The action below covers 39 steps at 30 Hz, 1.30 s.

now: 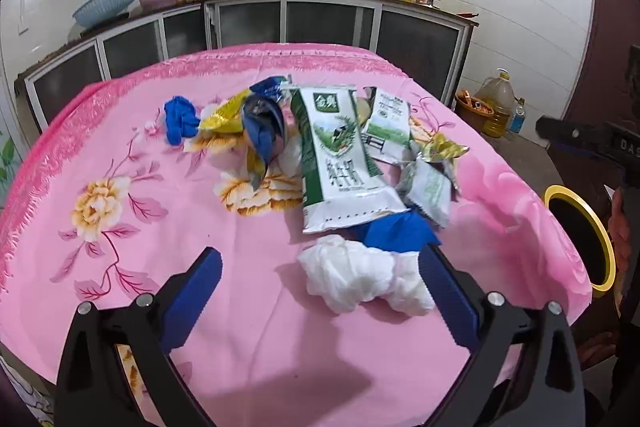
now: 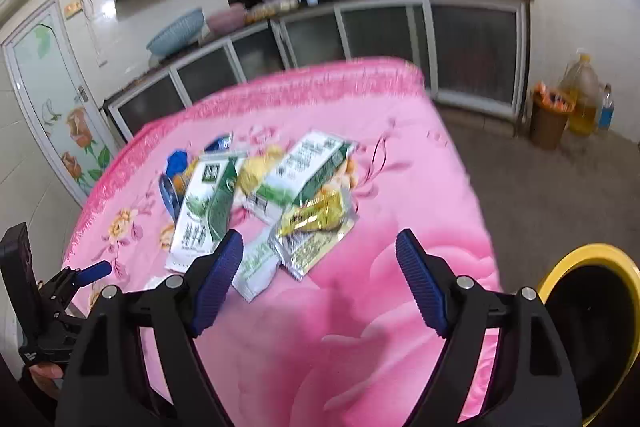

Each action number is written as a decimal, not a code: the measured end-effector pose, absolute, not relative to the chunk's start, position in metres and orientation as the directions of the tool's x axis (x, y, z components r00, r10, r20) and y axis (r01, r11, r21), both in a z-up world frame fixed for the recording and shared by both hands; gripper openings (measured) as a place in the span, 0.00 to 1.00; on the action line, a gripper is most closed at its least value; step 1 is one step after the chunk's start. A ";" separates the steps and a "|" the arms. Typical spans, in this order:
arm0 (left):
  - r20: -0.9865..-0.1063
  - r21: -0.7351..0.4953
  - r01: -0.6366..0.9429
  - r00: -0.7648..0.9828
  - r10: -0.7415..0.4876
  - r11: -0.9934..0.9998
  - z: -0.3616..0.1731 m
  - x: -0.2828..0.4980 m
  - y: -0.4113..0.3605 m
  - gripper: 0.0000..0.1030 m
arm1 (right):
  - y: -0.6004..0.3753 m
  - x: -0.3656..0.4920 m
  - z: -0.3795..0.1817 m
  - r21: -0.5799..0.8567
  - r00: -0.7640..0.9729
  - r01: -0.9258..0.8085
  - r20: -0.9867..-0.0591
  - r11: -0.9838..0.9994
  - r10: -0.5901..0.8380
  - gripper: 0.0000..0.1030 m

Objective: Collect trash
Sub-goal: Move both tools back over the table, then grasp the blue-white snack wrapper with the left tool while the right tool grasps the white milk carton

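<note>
A heap of trash lies on the pink flowered tablecloth (image 1: 160,227). It holds a green and white milk carton (image 1: 340,155), a crumpled white tissue (image 1: 360,275), blue scraps (image 1: 182,119) and a yellow wrapper (image 1: 224,115). My left gripper (image 1: 320,259) is open just above the cloth, with the tissue lying by its right finger (image 1: 444,291). In the right wrist view my right gripper (image 2: 320,247) is open over the cloth, nothing between its fingers. A white and green packet (image 2: 256,267) and a yellow and silver wrapper (image 2: 316,227) lie just ahead of it.
A black bin with a yellow rim (image 1: 584,235) stands off the table's right edge, also seen as the bin (image 2: 592,307) at lower right. Kitchen cabinets (image 1: 320,23) run along the far wall. An oil jug (image 1: 498,103) and a basket sit on the floor.
</note>
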State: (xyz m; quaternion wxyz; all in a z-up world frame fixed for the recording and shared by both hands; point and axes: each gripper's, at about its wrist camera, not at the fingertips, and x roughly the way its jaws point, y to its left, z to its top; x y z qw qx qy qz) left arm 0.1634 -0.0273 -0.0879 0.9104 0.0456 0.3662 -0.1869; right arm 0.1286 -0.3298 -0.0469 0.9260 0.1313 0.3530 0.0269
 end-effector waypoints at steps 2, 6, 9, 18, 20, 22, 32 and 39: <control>-0.685 -0.043 0.357 0.670 -0.288 0.933 -0.088 0.171 -0.024 0.92 | -0.327 0.134 -0.052 0.263 0.740 0.051 -0.658 0.964 0.141 0.73; -0.675 -0.051 0.332 0.684 -0.278 0.942 -0.079 0.192 -0.015 0.92 | -0.315 0.144 -0.057 0.250 0.729 0.007 -0.664 0.968 0.166 0.73; -0.665 -0.037 0.316 0.701 -0.260 0.948 -0.070 0.208 -0.013 0.92 | -0.308 0.149 -0.059 0.239 0.721 -0.006 -0.671 0.971 0.170 0.73; -0.688 -0.006 0.313 0.688 -0.231 0.950 -0.069 0.265 -0.015 0.92 | -0.313 0.209 -0.061 0.311 0.662 -0.001 -0.712 0.950 0.234 0.73; -0.694 -0.007 0.311 0.683 -0.228 0.951 -0.067 0.277 -0.014 0.92 | -0.315 0.234 -0.063 0.348 0.628 0.022 -0.734 0.937 0.258 0.73; -0.693 -0.012 0.311 0.682 -0.232 0.950 -0.064 0.286 -0.014 0.92 | -0.318 0.258 -0.066 0.392 0.592 0.046 -0.751 0.919 0.291 0.73; -0.719 -0.040 0.296 0.654 -0.233 0.954 -0.065 0.331 -0.022 0.92 | -0.318 0.338 -0.096 0.451 0.452 0.155 -0.824 0.879 0.342 0.73; -0.755 -0.060 0.329 0.602 -0.259 0.942 -0.089 0.344 -0.027 0.92 | -0.306 0.356 -0.114 0.430 0.398 0.168 -0.853 0.887 0.338 0.73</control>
